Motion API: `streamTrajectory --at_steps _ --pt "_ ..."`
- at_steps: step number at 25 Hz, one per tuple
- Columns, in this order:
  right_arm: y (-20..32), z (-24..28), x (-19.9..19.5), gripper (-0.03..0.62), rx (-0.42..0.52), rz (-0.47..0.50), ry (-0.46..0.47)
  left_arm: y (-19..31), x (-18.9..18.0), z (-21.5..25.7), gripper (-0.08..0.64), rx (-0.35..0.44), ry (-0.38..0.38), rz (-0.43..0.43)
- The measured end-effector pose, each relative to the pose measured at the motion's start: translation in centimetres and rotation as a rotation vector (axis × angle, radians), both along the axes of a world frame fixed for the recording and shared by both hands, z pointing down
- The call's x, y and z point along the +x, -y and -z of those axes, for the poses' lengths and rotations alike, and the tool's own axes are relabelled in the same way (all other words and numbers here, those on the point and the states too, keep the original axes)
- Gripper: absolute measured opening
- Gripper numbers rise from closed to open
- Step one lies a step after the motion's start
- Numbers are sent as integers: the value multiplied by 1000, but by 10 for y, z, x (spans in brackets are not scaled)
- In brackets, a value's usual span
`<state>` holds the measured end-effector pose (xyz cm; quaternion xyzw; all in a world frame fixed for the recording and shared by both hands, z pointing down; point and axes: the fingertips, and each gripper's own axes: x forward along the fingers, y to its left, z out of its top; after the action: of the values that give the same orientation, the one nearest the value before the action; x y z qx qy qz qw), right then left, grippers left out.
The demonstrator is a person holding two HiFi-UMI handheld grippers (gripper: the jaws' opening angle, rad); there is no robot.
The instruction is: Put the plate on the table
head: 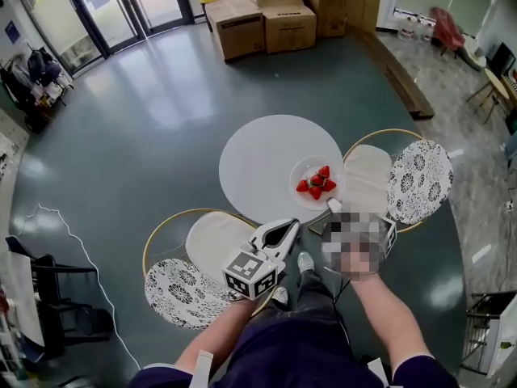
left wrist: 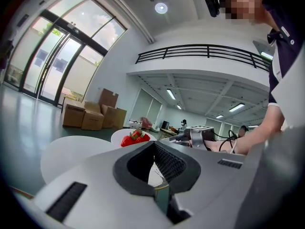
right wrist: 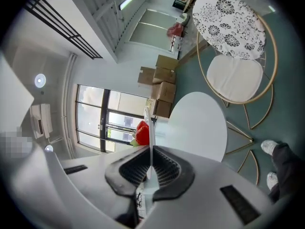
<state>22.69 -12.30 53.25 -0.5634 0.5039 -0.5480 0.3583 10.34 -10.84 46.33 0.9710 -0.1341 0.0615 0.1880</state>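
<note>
A small white plate [head: 307, 172] with several red strawberries [head: 317, 183] is over the right edge of the round white table [head: 258, 164]; I cannot tell whether it rests on the top. My right gripper [head: 333, 208], partly hidden under a mosaic patch, is shut on the plate's near rim. In the right gripper view the plate [right wrist: 150, 123] shows edge-on between the pads of the right gripper [right wrist: 150, 149], with the strawberries [right wrist: 142, 133] beyond. My left gripper [head: 283, 231] hovers at the table's near edge, shut and empty. The left gripper view shows the left gripper [left wrist: 153, 144], the plate [left wrist: 119, 136] and the table [left wrist: 71, 154].
Two gold-framed chairs with patterned cushions flank the table, one at the right [head: 420, 180] and one at the near left [head: 182, 289]. Cardboard boxes [head: 275, 18] stand far back on the grey floor. The person's shoes [head: 304, 261] are below the table's near edge.
</note>
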Motion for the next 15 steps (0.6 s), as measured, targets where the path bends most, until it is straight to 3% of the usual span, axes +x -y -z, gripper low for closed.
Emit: streamTrajectory --at_steps 8,15 --pt "63 -52 19 17 -98 175 11 50 41 -24 5 -13 45 120" --pt "105 -106 32 17 -156 260 -9 79 68 -51 5 -4 112 146"
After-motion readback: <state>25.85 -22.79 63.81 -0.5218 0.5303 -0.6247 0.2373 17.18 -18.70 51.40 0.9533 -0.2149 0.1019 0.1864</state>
